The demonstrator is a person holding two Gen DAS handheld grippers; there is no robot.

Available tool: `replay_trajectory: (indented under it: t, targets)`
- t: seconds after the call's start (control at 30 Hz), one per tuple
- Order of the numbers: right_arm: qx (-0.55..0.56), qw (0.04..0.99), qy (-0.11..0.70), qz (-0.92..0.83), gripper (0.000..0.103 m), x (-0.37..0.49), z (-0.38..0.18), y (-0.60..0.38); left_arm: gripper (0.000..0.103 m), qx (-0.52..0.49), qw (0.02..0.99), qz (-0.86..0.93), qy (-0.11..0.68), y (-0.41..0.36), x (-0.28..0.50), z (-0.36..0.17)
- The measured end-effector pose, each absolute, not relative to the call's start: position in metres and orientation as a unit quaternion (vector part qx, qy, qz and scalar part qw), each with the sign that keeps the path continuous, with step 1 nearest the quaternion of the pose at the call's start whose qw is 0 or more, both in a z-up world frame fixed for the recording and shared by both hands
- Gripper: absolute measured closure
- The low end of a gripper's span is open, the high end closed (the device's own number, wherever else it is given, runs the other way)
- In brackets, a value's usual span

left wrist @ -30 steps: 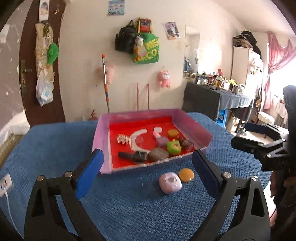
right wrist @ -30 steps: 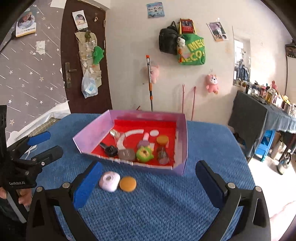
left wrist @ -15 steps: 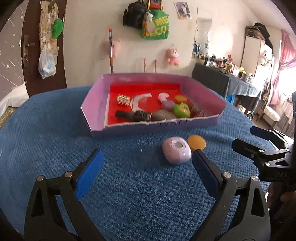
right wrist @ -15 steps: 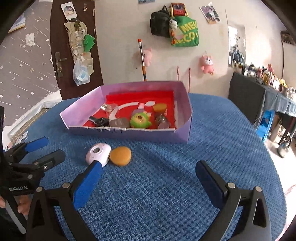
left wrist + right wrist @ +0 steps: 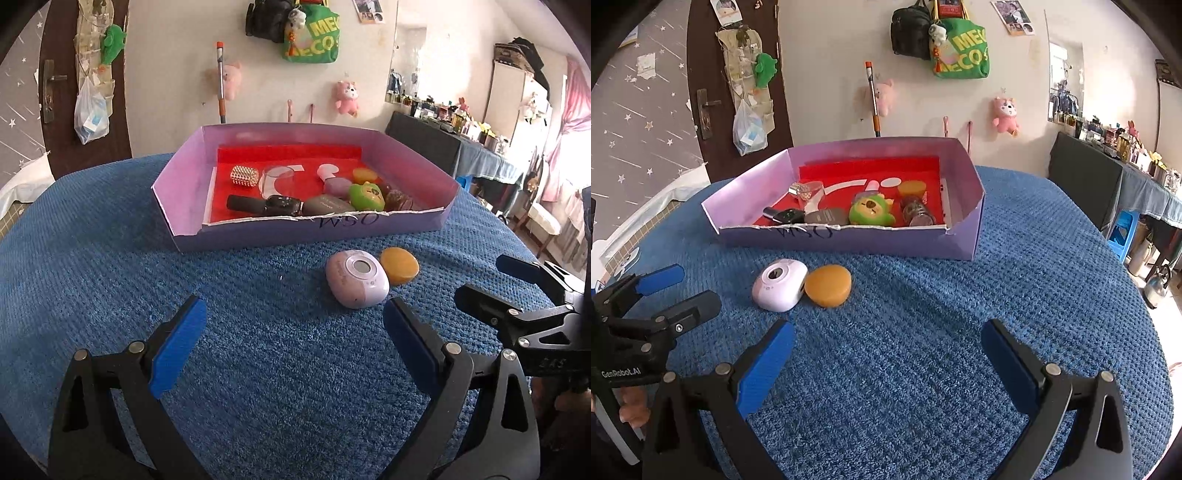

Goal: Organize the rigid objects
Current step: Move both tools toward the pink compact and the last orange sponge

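A lilac oval gadget (image 5: 357, 278) (image 5: 780, 284) and an orange disc (image 5: 399, 265) (image 5: 828, 285) lie side by side on the blue cloth, in front of a purple box (image 5: 258, 236) (image 5: 849, 242) with a red floor. The box holds several small items, among them a green toy (image 5: 365, 195) (image 5: 870, 213) and a black watch (image 5: 271, 205). My left gripper (image 5: 291, 339) is open, low over the cloth, just short of the lilac gadget. My right gripper (image 5: 886, 363) is open too, nearer the cloth's front and to the right of the disc. Both hold nothing.
The blue cloth (image 5: 92, 258) covers a round table whose edge curves away at right (image 5: 1145, 295). A dark table with bottles (image 5: 1108, 162) stands at the far right. A wall with hanging bags (image 5: 960, 48) and a door (image 5: 713, 92) lies behind the box.
Both grippers have dropped lower and come closer to the table. The lilac gadget and orange disc now sit nearer to the fingertips. Both stay open; nothing on the cloth has moved.
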State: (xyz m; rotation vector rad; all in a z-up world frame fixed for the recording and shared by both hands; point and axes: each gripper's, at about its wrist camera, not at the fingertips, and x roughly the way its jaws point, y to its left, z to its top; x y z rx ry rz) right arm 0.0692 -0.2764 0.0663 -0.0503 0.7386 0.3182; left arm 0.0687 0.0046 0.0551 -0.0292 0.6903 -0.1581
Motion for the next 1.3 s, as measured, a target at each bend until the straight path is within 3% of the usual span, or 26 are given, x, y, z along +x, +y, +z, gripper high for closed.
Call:
replay_trajectory:
  t: [0.63,1.3]
  targets:
    - [-0.031,0.917,0.368,0.149,0.0,0.075,0.064,-0.283,0.006,-0.007,0.927,-0.095,0.362,-0.006,0.084,0.053]
    - [-0.024,0.905,0.393,0.16,0.0,0.104,0.066,-0.295,0.004,0.043,0.89,-0.11,0.44,-0.031,0.131,0.031]
